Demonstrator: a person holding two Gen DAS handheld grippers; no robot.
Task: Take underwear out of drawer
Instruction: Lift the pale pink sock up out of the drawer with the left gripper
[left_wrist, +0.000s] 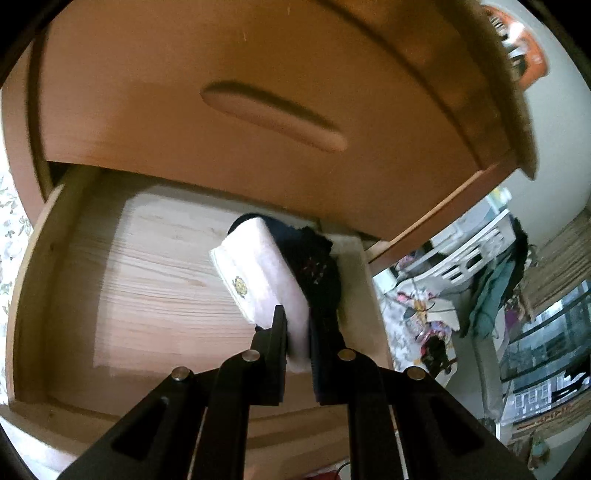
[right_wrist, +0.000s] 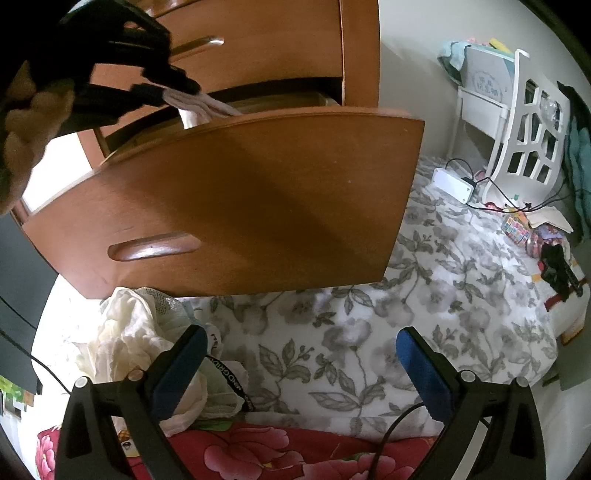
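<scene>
Clamping the folded pale pink underwear (left_wrist: 266, 280) between its pads, the left gripper (left_wrist: 297, 332) held it above the open wooden drawer (left_wrist: 147, 266); the right gripper (right_wrist: 301, 354) gaped empty.

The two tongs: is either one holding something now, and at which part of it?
The left tongs are shut on the pale folded underwear, gripping its near end above the open drawer. The right tongs are open and hold nothing.
</scene>
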